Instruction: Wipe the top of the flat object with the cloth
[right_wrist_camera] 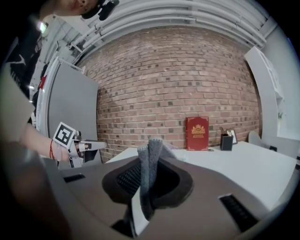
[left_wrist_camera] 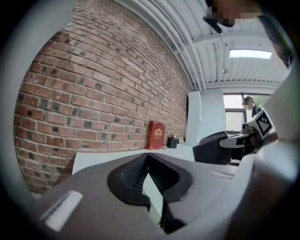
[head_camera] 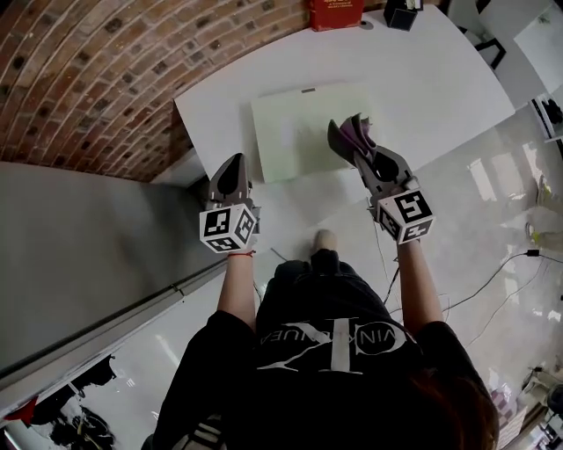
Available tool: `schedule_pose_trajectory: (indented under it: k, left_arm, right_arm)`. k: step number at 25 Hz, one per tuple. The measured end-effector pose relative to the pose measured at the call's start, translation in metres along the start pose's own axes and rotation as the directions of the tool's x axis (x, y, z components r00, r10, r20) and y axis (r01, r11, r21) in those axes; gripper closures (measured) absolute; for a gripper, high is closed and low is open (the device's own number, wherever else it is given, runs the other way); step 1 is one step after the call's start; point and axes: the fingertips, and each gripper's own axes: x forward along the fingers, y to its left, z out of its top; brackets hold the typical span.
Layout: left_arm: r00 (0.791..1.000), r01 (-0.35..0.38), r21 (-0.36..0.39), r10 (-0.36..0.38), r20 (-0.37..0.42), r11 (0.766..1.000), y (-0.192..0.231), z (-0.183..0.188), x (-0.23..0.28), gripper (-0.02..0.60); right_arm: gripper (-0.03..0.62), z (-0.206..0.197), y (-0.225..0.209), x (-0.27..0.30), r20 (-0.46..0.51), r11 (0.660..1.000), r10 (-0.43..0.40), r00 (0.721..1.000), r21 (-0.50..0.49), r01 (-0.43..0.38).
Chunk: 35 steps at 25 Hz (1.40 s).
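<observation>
Two claws at one white surface [head_camera: 440, 79]: the left one bare, the right one carrying the single cloth.

The left claw [head_camera: 236, 169] [left_wrist_camera: 148, 155] sits at the surface's near-left edge with its jaws pressed together and nothing between them. To its right, one pale green flat rectangular board [head_camera: 290, 132] lies flat on the surface, near the near edge. The right claw [head_camera: 362, 148] [right_wrist_camera: 149, 164] is pinching one folded grey cloth [head_camera: 345, 137] [right_wrist_camera: 150, 157], which stands up out of the jaws. In the head view the cloth sits over the board's right part; whether it touches the board cannot be told. At the far edge, by the brick wall, stand one red book [head_camera: 334, 12] [left_wrist_camera: 156, 135] [right_wrist_camera: 197, 133] and, to its right, one black pen holder [head_camera: 403, 14] [left_wrist_camera: 172, 141] [right_wrist_camera: 226, 141].
</observation>
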Motion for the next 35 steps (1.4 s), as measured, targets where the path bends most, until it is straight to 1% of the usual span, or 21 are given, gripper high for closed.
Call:
schedule_pose_trajectory:
  k: [2, 6, 10, 18, 22, 24, 29, 32, 34, 35]
  left_arm:
    - [1.000, -0.008, -0.006, 0.008, -0.010, 1.000, 0.001, -0.002, 0.004, 0.571]
    - [0.999, 0.006, -0.008, -0.006, -0.042, 1.000, -0.002, -0.009, 0.008, 0.571]
    - [0.996, 0.020, -0.035, -0.023, -0.090, 0.999, 0.005, -0.022, 0.014, 0.569]
    - [0.975, 0.064, -0.089, -0.082, -0.208, 0.994, 0.014, -0.056, 0.035, 0.561]
    - [0.958, 0.086, -0.104, -0.111, -0.263, 0.991, 0.015, -0.072, 0.045, 0.552]
    - [0.952, 0.102, -0.116, -0.131, -0.277, 0.988, 0.015, -0.076, 0.049, 0.498]
    - [0.927, 0.115, -0.169, -0.167, -0.335, 0.979, 0.011, -0.091, 0.056, 0.494]
    - [0.920, 0.114, -0.192, -0.177, -0.350, 0.975, 0.011, -0.095, 0.056, 0.495]
    - [0.916, 0.119, -0.205, -0.187, -0.355, 0.971, 0.011, -0.095, 0.057, 0.497]
    - [0.915, 0.128, -0.208, -0.197, -0.353, 0.970, 0.011, -0.094, 0.057, 0.497]
  right_arm:
    - [0.543, 0.002, -0.001, 0.010, -0.002, 1.000, 0.026, 1.000, -0.003, -0.026]
    - [0.544, 0.008, 0.001, 0.028, -0.002, 0.998, 0.067, 0.998, 0.000, -0.067]
    - [0.543, 0.016, 0.008, 0.055, -0.012, 0.994, 0.108, 0.994, 0.000, -0.108]
    - [0.543, 0.038, 0.036, 0.117, -0.047, 0.978, 0.208, 0.977, -0.023, -0.209]
    - [0.543, 0.050, 0.057, 0.149, -0.053, 0.959, 0.278, 0.959, -0.034, -0.280]
    - [0.543, 0.054, 0.068, 0.166, -0.062, 0.948, 0.313, 0.948, -0.033, -0.316]
    - [0.543, 0.060, 0.087, 0.203, -0.074, 0.922, 0.387, 0.919, 0.018, -0.387]
    - [0.543, 0.059, 0.098, 0.220, -0.075, 0.897, 0.442, 0.894, 0.070, -0.437]
    - [0.544, 0.045, 0.097, 0.234, -0.128, 0.890, 0.454, 0.882, 0.119, -0.441]
    - [0.543, 0.032, 0.093, 0.241, -0.177, 0.896, 0.440, 0.880, 0.148, -0.418]
